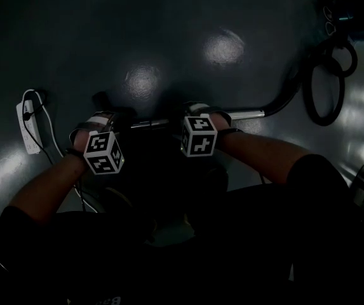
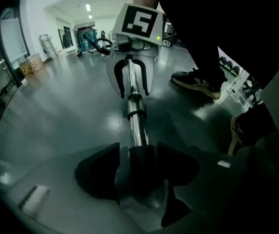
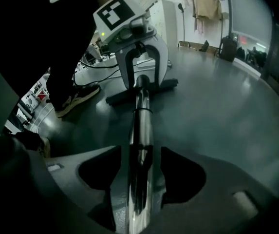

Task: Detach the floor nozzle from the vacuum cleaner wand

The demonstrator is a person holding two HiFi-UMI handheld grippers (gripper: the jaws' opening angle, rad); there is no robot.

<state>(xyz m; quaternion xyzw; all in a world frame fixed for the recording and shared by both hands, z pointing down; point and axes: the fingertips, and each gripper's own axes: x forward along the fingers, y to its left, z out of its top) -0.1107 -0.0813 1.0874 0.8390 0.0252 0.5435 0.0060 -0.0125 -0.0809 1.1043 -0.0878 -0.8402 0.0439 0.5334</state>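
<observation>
The vacuum's chrome wand lies flat on the dark floor, running left to right. My left gripper straddles its left part. In the left gripper view the jaws stand open around a dark sleeve where the chrome tube ends, with a gap at the left pad. My right gripper hangs over the wand further right. Its jaws are open, with the chrome tube between the pads and gaps on both sides. Beyond the left gripper lies the flat dark floor nozzle.
A black hose coils at the right and leads to the vacuum body in the far right corner. A white power strip with cables lies on the floor at the left. The person's shoes stand close beside the wand.
</observation>
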